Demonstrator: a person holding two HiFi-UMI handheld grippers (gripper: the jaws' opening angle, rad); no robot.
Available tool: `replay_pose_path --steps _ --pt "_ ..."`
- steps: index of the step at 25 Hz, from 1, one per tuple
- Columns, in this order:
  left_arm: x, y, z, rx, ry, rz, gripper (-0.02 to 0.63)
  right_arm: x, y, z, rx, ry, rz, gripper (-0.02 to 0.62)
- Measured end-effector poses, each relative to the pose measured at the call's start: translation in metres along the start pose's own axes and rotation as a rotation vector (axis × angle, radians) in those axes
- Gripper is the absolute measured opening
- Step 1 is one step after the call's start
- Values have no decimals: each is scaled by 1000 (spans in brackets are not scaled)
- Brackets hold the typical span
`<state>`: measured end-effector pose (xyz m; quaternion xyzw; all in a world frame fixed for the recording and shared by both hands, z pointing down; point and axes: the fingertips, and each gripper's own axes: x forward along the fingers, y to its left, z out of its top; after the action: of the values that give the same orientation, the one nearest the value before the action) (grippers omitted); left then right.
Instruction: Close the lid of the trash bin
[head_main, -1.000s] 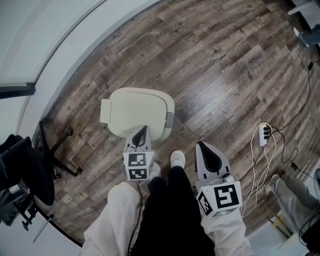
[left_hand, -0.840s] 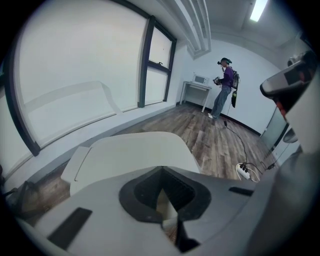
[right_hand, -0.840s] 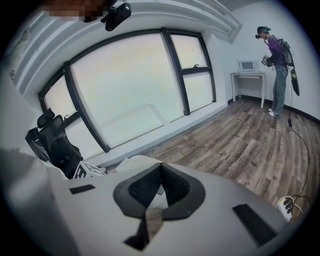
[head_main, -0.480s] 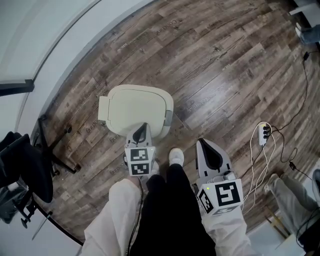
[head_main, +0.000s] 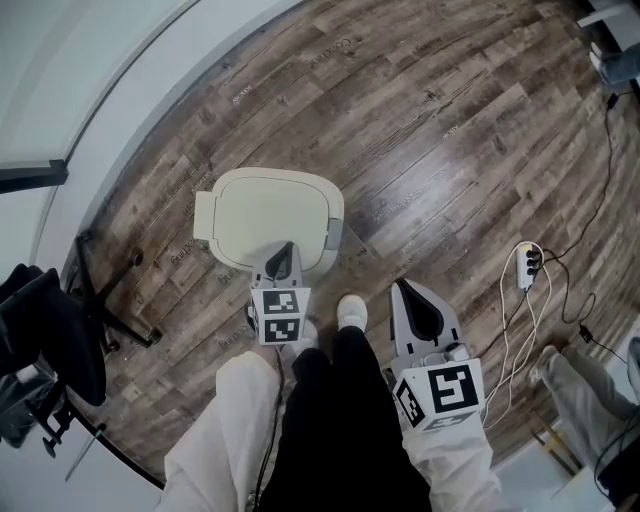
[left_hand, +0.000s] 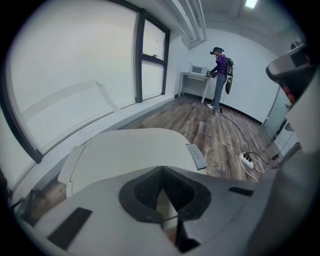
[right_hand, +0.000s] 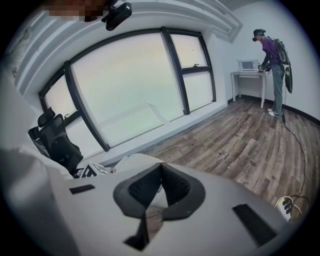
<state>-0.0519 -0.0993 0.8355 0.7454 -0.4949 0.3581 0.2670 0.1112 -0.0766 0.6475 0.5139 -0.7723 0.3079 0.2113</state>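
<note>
The trash bin (head_main: 268, 215) stands on the wood floor, its cream lid (left_hand: 135, 150) lying flat and down, a grey tab at its right edge. My left gripper (head_main: 283, 250) hovers over the bin's near edge, jaws shut with nothing between them; the left gripper view looks across the lid past that gripper (left_hand: 161, 170). My right gripper (head_main: 402, 288) hangs to the right of the bin above bare floor, also shut and empty. The right gripper view shows that gripper (right_hand: 161, 167) with a bit of the bin (right_hand: 132, 162) beyond its tips.
A white power strip (head_main: 527, 268) with trailing cables lies on the floor at right. A black office chair (head_main: 50, 340) and a black stand's legs (head_main: 115, 300) sit by the window wall at left. A person (left_hand: 219, 75) stands far off by a desk.
Almost nothing differs. My left gripper has edged slightly forward over the bin's near edge. The lid stays down and the right gripper holds still.
</note>
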Motion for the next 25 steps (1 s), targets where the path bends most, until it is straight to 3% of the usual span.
replay_pose_path --steps 12,17,25 --pt "-15 1 7 14 4 19 8 -13 3 1 -10 -3 15 25" --pt "-78 3 30 -55 -63 35 8 -29 35 7 -56 16 56 25" --pt "-194 36 81 -92 -205 66 8 -65 96 49 -121 -46 76 25"
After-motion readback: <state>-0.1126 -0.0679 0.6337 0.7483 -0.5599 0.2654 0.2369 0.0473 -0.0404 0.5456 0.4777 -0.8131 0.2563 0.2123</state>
